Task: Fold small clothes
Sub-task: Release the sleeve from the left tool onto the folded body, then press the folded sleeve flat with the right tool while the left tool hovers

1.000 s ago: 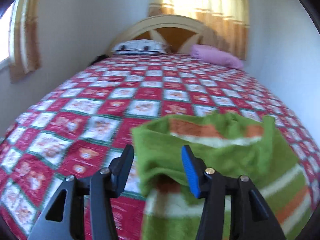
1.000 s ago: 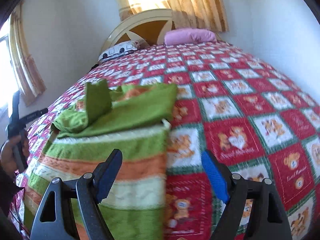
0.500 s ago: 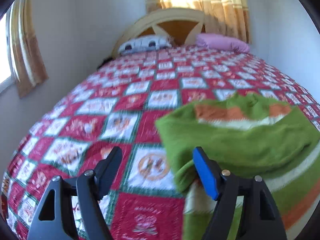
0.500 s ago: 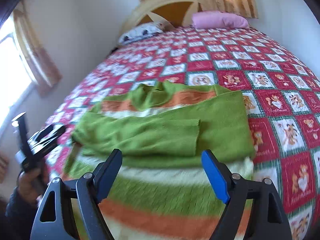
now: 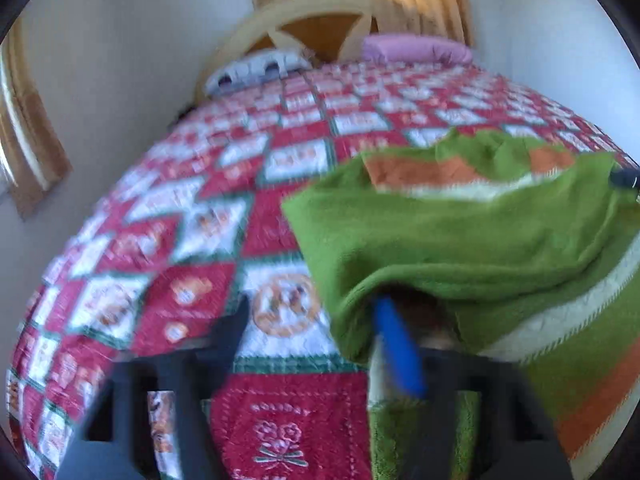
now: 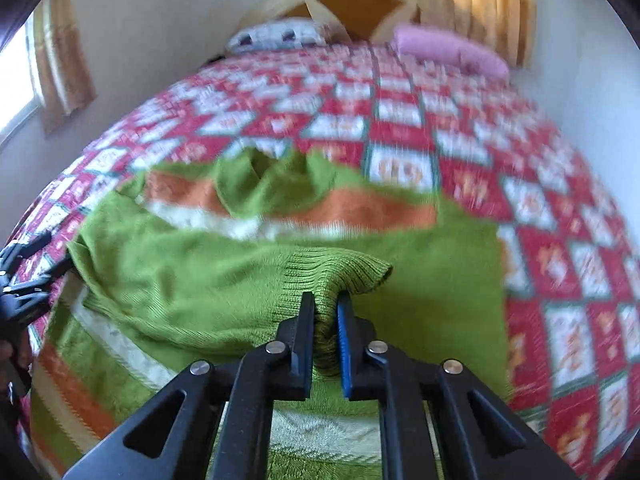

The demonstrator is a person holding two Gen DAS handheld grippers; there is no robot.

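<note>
right hand-held gripper (image 6: pixel 325 312): jaws closing, pads pinching the ribbed cuff of the green sweater (image 6: pixel 224 280). left hand-held gripper (image 5: pixel 312 320): jaws closing too, blue pad tucked under the sweater's folded edge, black finger (image 5: pixel 232 328) out over the bare quilt (image 5: pixel 280 420), nothing clamped between them. sweater lies on the red patchwork quilt on the bed, green, orange and white stripes. pink pillow (image 6: pixel 448 50) at the headboard (image 6: pixel 352 4).

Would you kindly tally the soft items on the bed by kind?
Green striped sweater: 1
Pillows: 2, one pink, one white patterned
Red patchwork quilt: 1
Total: 4
</note>
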